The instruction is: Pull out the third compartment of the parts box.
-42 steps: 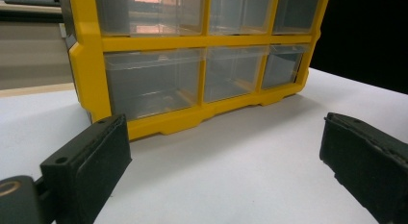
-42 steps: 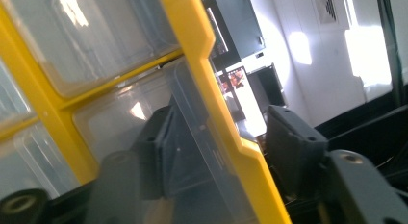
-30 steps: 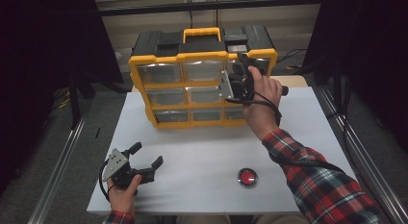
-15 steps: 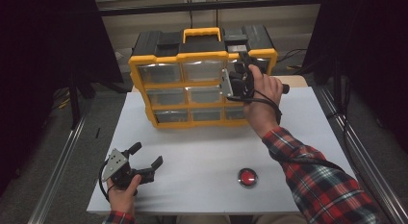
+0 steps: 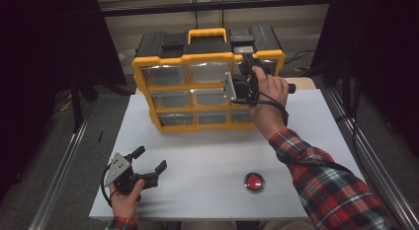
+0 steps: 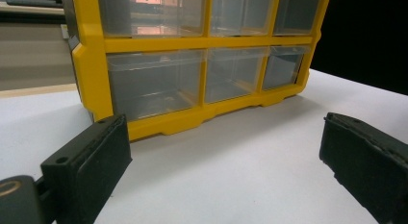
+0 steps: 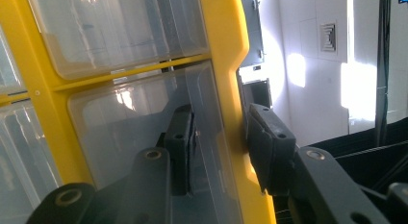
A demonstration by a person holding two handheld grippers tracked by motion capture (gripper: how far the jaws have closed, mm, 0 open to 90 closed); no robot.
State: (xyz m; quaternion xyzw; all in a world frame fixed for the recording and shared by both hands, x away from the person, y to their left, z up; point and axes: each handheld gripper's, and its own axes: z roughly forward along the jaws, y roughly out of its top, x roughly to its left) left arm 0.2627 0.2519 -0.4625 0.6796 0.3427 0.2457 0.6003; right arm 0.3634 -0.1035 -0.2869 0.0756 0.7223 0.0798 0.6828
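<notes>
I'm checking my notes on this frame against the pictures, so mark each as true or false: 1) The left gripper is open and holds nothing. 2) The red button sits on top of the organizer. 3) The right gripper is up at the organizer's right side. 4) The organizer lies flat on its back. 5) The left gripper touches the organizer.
1) True: the left gripper rests low on the white table with jaws spread and nothing between them.
2) False: the red button lies on the table, near the front edge.
3) True: the right gripper has its jaws either side of the yellow organizer frame's right edge.
4) False: it stands upright, drawers facing the person.
5) False: bare table lies between them.
</notes>
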